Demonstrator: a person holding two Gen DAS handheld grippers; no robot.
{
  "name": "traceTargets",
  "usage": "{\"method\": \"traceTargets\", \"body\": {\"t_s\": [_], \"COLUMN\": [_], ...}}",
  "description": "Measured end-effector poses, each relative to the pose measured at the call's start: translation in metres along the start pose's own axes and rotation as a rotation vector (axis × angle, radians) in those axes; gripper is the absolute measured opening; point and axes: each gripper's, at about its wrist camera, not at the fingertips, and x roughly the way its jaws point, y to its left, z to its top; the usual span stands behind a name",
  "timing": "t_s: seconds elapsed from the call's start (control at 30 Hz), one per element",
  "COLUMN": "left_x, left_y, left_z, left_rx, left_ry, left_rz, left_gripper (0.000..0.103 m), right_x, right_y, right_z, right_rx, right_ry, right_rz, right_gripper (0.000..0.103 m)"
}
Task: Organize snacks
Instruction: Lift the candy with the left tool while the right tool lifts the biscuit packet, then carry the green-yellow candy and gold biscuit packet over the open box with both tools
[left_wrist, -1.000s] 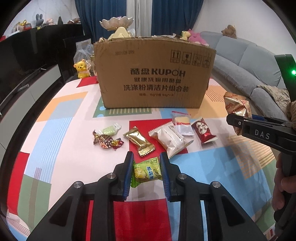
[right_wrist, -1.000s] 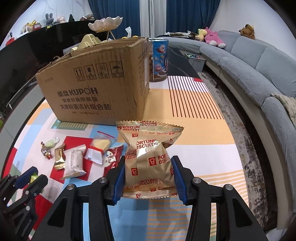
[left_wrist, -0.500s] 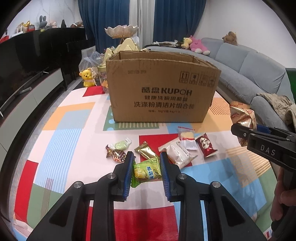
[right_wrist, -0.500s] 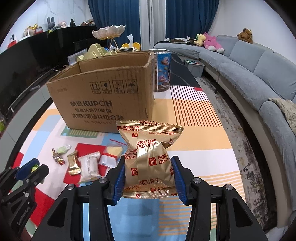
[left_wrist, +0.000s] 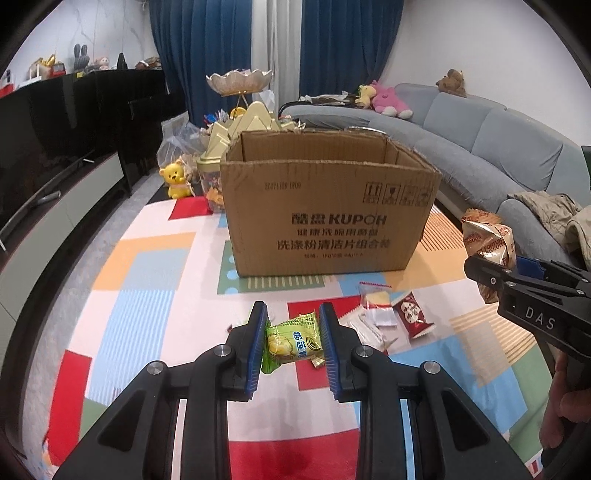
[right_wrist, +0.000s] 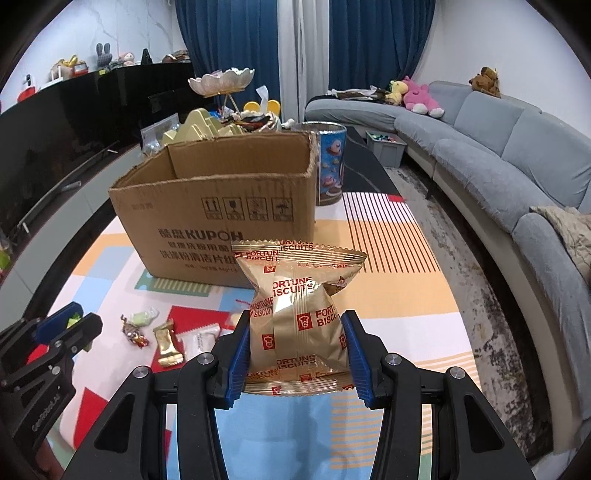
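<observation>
Jaws of the left gripper (left_wrist: 293, 341) are pinching a green snack packet (left_wrist: 291, 341) while the right gripper (right_wrist: 295, 349) is clamping a gold biscuit bag (right_wrist: 295, 314), both facing the seemingly empty cardboard box (left_wrist: 328, 218) at twelve o'clock, probably for dropping in.

One open cardboard box (left_wrist: 328, 218) stands on the patterned table (left_wrist: 147, 258). Two snack packets are held off the surface — one green packet (left_wrist: 291, 341) and one gold biscuit bag (right_wrist: 295, 314). Loose snacks lie in front of the box, five counted: one pale green candy (right_wrist: 142, 316), one dark twisted candy (right_wrist: 135, 334), one gold bar (right_wrist: 168, 345), one white packet (right_wrist: 201, 341), one red packet (left_wrist: 412, 314). Others may be hidden.
</observation>
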Motion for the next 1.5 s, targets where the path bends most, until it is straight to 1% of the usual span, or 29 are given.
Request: {"method": "traceTargets", "body": {"t_s": [0.77,1.27,1.5], "left_x": [-0.008,-0.005,0.004], "left_y": [0.022,0.026,0.028], "left_z": [0.06,0.097,0.111], "left_rx": [0.0,0.025,0.033], "left_ry": [-0.106,-0.164,-0.17], "left_rz": [-0.006,-0.02,-0.027], "left_gripper": [0.029,0.03,0.03], "right_x": [-0.022,-0.024,-0.021], "right_y": [0.028,0.035,0.039], "right_z": [0.043,0.072,0.085], "right_rx": [-0.011,-0.006,-0.017], "right_ry": [-0.104,-0.163,-0.184], "right_rz": [0.012,0.023,0.019], "right_gripper": [0.048,0.048,0.048]}}
